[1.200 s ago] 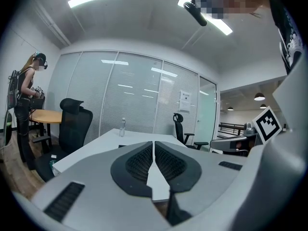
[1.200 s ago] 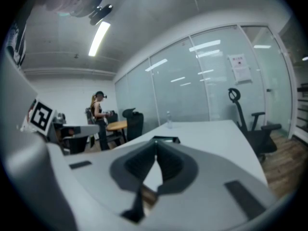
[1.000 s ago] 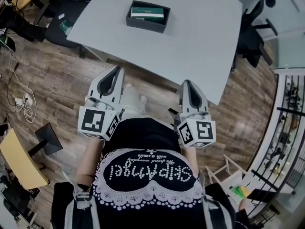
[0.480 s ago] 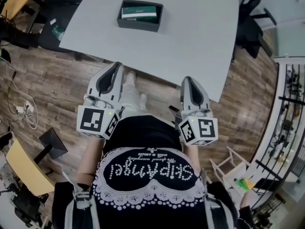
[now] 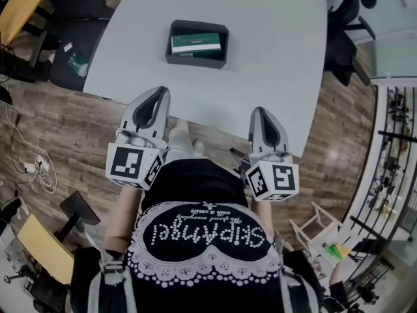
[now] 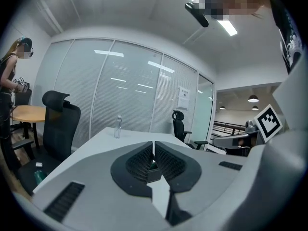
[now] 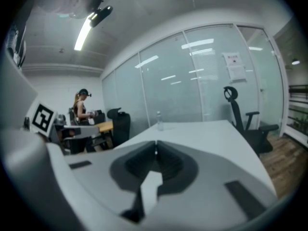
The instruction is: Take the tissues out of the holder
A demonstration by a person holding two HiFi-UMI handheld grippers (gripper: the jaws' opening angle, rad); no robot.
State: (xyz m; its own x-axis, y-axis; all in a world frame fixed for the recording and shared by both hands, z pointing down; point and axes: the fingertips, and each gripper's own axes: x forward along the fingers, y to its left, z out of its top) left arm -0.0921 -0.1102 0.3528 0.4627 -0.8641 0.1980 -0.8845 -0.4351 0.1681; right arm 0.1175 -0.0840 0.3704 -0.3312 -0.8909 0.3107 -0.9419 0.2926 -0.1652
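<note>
Our left gripper [image 5: 159, 93] and right gripper [image 5: 260, 113] are pinched together, empty, well short of the tissues [image 5: 195, 44] in the holder [image 5: 195, 61]. Reaching in like that, we could just push the holder away.

Open tabletop [image 5: 273, 57] rings the holder [image 5: 195, 62]; bottle [image 6: 117, 127] apparently far behind.

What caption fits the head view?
Person at a white table, left gripper and right gripper shut and empty, short of the dark holder with its green tissue pack.
</note>
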